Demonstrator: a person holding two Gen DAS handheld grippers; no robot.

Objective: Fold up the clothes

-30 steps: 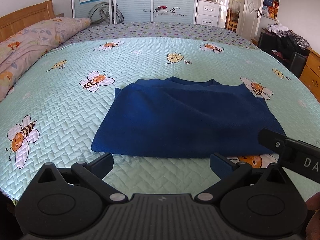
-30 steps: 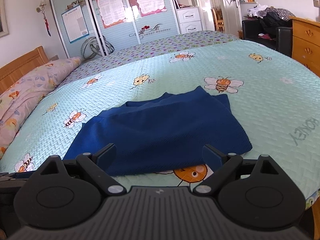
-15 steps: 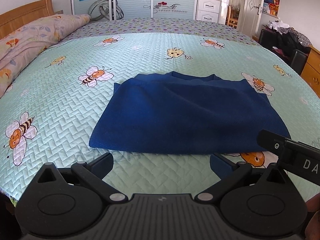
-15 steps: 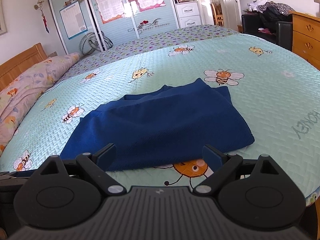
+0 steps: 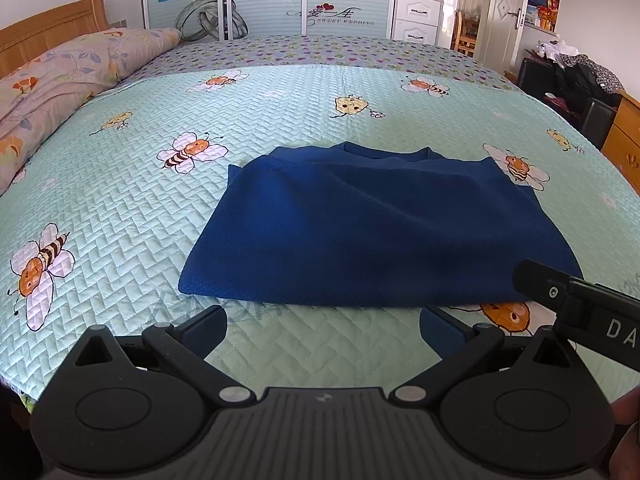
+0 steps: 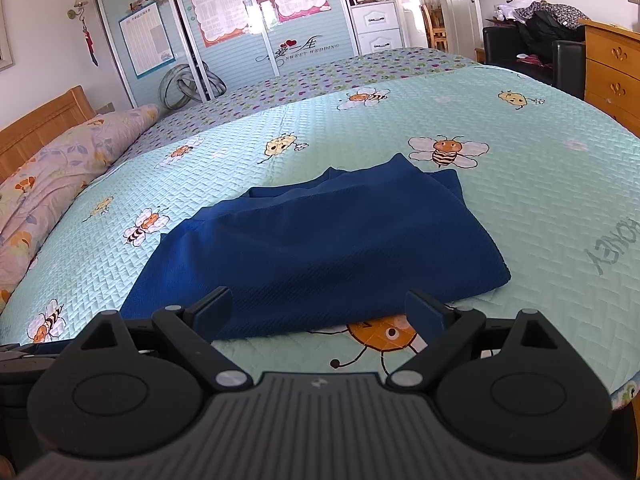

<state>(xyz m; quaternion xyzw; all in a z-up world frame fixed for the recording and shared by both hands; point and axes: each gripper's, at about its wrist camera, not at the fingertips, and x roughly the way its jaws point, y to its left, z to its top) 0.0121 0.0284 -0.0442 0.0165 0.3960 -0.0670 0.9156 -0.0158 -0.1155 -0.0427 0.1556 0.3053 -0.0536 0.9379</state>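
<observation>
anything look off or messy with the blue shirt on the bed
Mostly tidy. The shirt lies folded flat on the bedspread, but its far edge is uneven: layers bunch and poke out at the back. Nothing is spilled or damaged.

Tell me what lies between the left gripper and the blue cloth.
Only bare quilt: in the left wrist view, the open left gripper sits just short of the blue cloth, nothing else between.

Both my tongs have crept in toward the folded blue shirt (image 5: 372, 228) over the last second. It sits lower and bigger in both views now, and its near edge has almost reached my right tongs (image 6: 320, 312). My left tongs (image 5: 322, 328) tipped downward, so less wardrobe shows up top.
</observation>
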